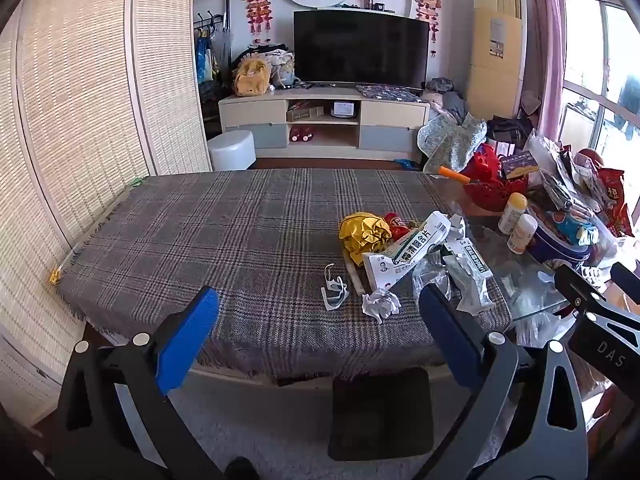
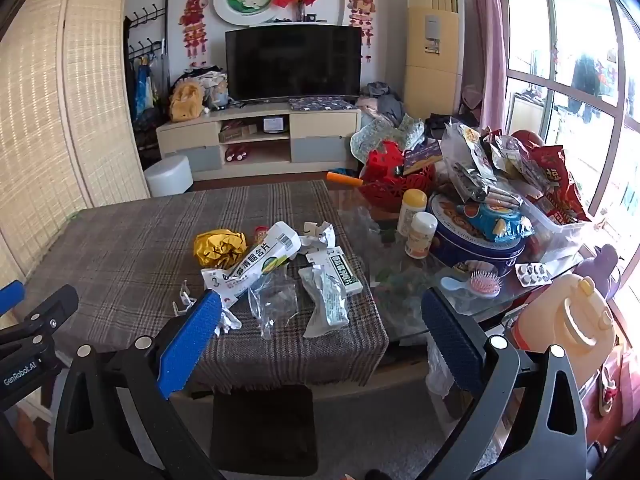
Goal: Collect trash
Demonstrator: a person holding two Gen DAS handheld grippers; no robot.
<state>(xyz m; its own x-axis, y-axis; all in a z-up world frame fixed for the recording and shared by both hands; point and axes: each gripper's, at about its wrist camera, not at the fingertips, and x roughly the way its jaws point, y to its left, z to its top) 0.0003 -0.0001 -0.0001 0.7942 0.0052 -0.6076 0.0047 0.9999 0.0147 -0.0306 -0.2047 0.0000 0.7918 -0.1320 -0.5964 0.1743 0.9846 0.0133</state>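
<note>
A pile of trash lies on the plaid tablecloth (image 1: 200,232): crumpled yellow foil (image 1: 364,234) (image 2: 220,248), a long white medicine box (image 1: 404,256) (image 2: 260,264), a crumpled paper ball (image 1: 380,304), a bent white plastic piece (image 1: 334,286), a clear plastic bag (image 2: 272,304) and a torn grey-green packet (image 2: 326,304). My left gripper (image 1: 318,292) hovers open before the table's near edge, left of the pile, with nothing between its blue pads. My right gripper (image 2: 320,295) is open too, held short of the pile and empty. Each gripper shows at the edge of the other's view.
Right of the cloth, the glass tabletop (image 2: 400,280) carries a blue tin (image 2: 476,248), two bottles (image 2: 420,232), a red basket (image 2: 388,180), snack bags, a pink hairbrush (image 2: 484,284) and a blister pack. A yellow jug (image 2: 568,320) stands at the right. A dark stool (image 1: 380,412) sits under the near edge.
</note>
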